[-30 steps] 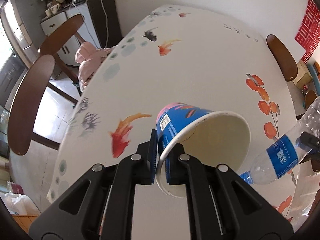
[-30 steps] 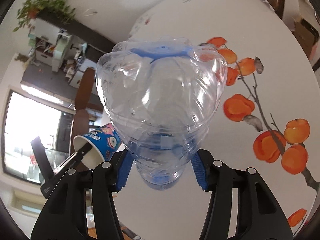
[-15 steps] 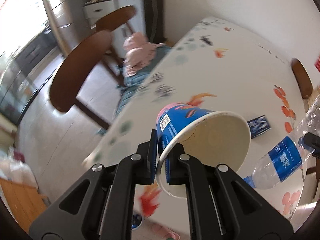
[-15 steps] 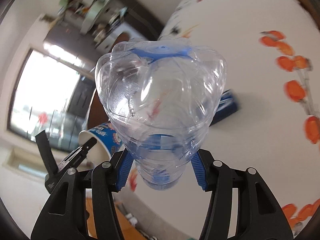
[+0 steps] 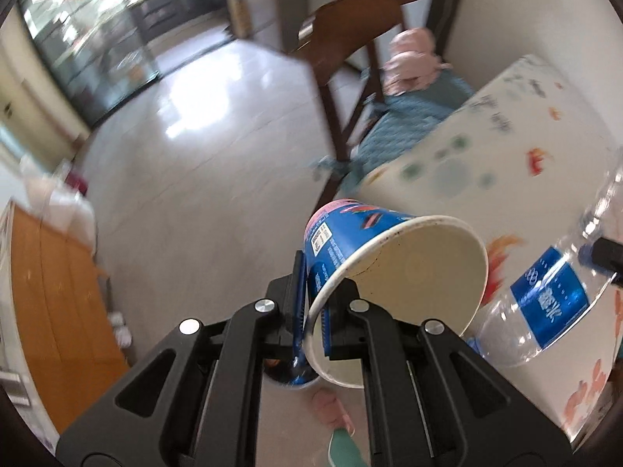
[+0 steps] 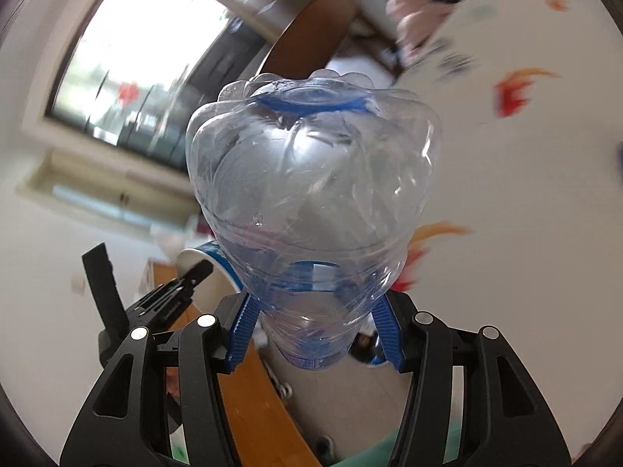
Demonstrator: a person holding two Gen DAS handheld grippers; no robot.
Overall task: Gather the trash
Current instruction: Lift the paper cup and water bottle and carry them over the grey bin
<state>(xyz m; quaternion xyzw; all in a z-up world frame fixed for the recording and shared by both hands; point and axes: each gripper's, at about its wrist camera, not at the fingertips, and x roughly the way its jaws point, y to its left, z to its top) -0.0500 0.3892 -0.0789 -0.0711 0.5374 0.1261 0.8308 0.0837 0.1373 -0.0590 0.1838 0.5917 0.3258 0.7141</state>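
My left gripper (image 5: 311, 311) is shut on the rim of a blue paper cup (image 5: 373, 257), its open mouth facing the camera, held in the air beside the table edge. My right gripper (image 6: 315, 334) is shut on a clear plastic bottle (image 6: 311, 194) with a blue label, base pointing away from me. The bottle (image 5: 553, 295) also shows at the right of the left wrist view. The cup (image 6: 206, 272) and the left gripper (image 6: 167, 303) show at the lower left of the right wrist view.
A white table (image 5: 506, 148) with fish and fruit prints lies to the right. A wooden chair (image 5: 350, 39) with a blue cushion and pink cloth stands beside it. Tiled floor (image 5: 194, 136) spreads to the left. An orange wooden cabinet (image 5: 50, 311) is at lower left.
Both grippers have swung left, away from over the table towards the floor, still holding the cup and the bottle. The table has slid to the right of both views.
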